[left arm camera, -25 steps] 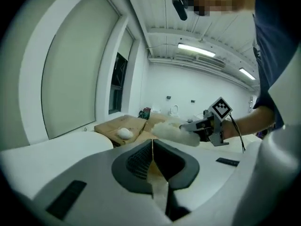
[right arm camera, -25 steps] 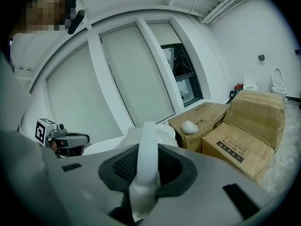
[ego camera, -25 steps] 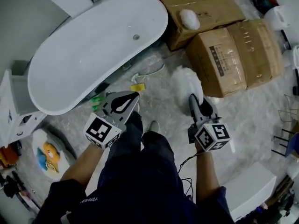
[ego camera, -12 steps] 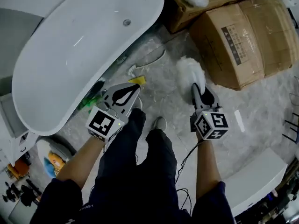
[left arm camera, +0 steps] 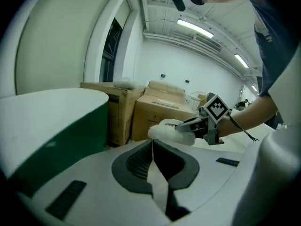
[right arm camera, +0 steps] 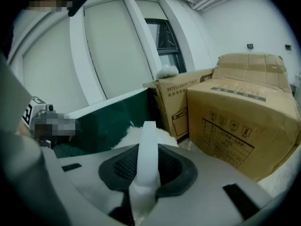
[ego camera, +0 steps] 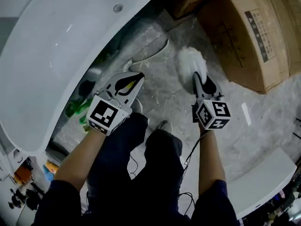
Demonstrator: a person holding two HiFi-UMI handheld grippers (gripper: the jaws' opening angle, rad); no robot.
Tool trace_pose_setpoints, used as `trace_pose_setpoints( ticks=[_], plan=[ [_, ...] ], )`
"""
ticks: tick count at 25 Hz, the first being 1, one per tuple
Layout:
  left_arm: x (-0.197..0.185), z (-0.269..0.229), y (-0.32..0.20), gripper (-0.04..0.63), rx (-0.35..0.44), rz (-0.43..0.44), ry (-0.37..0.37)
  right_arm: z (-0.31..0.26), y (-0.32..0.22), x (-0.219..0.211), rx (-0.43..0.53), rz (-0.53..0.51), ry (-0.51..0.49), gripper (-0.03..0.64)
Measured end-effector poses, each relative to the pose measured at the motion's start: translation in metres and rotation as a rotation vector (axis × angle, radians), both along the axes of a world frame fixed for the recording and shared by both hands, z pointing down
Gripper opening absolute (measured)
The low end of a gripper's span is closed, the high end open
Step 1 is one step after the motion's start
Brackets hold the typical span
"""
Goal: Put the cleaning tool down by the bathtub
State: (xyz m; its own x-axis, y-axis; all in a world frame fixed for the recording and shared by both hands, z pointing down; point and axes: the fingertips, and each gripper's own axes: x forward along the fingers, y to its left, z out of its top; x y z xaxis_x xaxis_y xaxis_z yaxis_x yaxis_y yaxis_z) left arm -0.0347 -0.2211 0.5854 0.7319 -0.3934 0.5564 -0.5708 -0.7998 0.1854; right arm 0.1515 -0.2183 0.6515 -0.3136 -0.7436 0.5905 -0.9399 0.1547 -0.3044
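Our right gripper (right arm camera: 146, 149) has its jaws pinched on the smooth white handle (right arm camera: 145, 171) of the cleaning tool (ego camera: 190, 62). The handle runs straight out between the pads to a fluffy white head (right arm camera: 134, 133). Our left gripper (left arm camera: 153, 147) has its jaws pressed together on nothing. In the head view we hold the tool low over the grey marbled floor (ego camera: 162, 95), in the gap between the white bathtub (ego camera: 56, 55) and the cardboard boxes (ego camera: 254, 36). We cannot tell whether the head touches the floor. A white long-handled brush (ego camera: 148, 56) lies on the floor just beside the tub. Tall windows (right arm camera: 117, 51) stand behind the tub, and strip lights (left arm camera: 195, 29) run along the ceiling.
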Motion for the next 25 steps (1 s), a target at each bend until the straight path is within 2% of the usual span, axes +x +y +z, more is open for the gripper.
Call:
trace_pose_setpoints(
  ticks=[5,13,20,25],
  plan=[
    [0.007,0.078,-0.012,0.035,0.002,0.020,-0.022,0.079,-0.008,-0.003,-0.006,-0.013,0.001,0.094],
    [0.015,0.190,-0.027,0.035,-0.003,0.005,-0.045,0.194,-0.018,-0.010,-0.014,-0.052,0.020,0.094],
    [0.022,0.262,-0.035,0.035,0.027,0.011,-0.067,0.278,-0.020,-0.013,-0.037,-0.070,0.011,0.094],
    [0.028,0.298,-0.032,0.035,0.034,0.013,-0.081,0.314,-0.017,-0.011,-0.026,-0.105,0.062,0.094]
  ],
)
